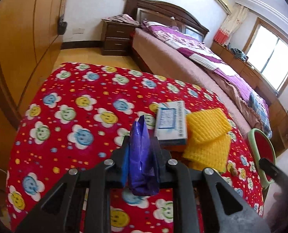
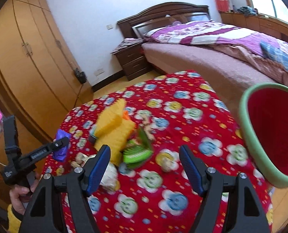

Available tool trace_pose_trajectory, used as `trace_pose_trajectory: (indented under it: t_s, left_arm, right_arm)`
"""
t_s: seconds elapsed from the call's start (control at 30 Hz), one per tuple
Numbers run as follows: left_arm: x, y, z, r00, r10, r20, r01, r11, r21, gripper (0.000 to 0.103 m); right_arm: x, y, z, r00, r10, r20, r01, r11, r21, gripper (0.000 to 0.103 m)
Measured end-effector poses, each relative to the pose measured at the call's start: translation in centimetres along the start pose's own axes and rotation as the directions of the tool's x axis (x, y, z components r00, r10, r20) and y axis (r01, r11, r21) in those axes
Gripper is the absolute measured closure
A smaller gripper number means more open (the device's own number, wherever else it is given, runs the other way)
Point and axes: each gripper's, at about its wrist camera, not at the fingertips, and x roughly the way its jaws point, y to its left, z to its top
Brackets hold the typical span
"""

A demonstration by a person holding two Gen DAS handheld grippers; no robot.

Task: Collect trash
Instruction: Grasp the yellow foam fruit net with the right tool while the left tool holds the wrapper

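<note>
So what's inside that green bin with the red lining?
Nothing visible: the bin shows only bare red wall. Its bottom is cut off, so trash there couldn't be seen.

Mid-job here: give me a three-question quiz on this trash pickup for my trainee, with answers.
1. True or false: the left gripper is clamped on a purple plastic scrap.
2. What stands between the right gripper's fingers? A) the yellow foam netting B) nothing C) the box
3. Name the colour inside the green-rimmed bin.

Key
1. True.
2. B; the yellow foam netting and the white and blue box lie on the flowered red cloth.
3. Red.
</note>
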Motion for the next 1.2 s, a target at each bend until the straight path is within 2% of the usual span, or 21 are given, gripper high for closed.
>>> trace_pose_trajectory:
  t_s: [0.13,0.23,0.37,0.63,0.7,0.77,0.83,1.2]
  left_arm:
    - [0.4,1.5,0.1,1.000,0.013,-0.007,-0.013,0.999,-0.033,0.083]
    - [0.6,2.1,0.0,1.000,-0.005,-0.002,0.004,0.999,-0.050,0.083]
    - [0.7,2.2,-0.1,1.000,-0.017,0.007,0.017,0.998,-0.064,0.083]
    - [0.4,1.9,-0.5,0.999,-0.047,0.018,0.048,0.996,-0.071,0.083]
    - [0.4,1.6,-0.7,0.999,-0.052,0.016,0.053,0.996,-0.070,0.083]
    - [0.4,1.3,-0.9,0.998,-0.060,0.019,0.061,0.996,-0.067,0.083]
    - [0.4,1.0,-1.0,0.998,-0.069,0.013,0.070,0.996,-0.057,0.083]
    - [-2.0,-0.3,-1.7,0.992,-0.119,0.042,0.121,0.991,-0.052,0.083]
  right_arm:
    - [1.8,1.0,1.8,1.000,0.017,-0.019,-0.017,1.000,-0.018,0.027]
    - [3.7,1.4,3.2,0.999,0.029,-0.040,-0.030,0.999,-0.021,0.028]
    - [6.3,2.0,4.5,0.996,0.053,-0.077,-0.055,0.998,-0.022,0.042]
    - [9.7,2.2,5.9,0.987,0.102,-0.124,-0.100,0.995,0.019,0.051]
    - [10.0,2.3,6.0,0.986,0.108,-0.131,-0.106,0.994,0.019,0.058]
    - [10.3,2.5,5.9,0.985,0.109,-0.136,-0.109,0.994,0.008,0.076]
    - [10.2,2.6,5.7,0.985,0.105,-0.134,-0.106,0.994,-0.004,0.090]
    - [5.7,3.3,4.0,0.982,0.183,-0.047,-0.184,0.983,-0.015,0.092]
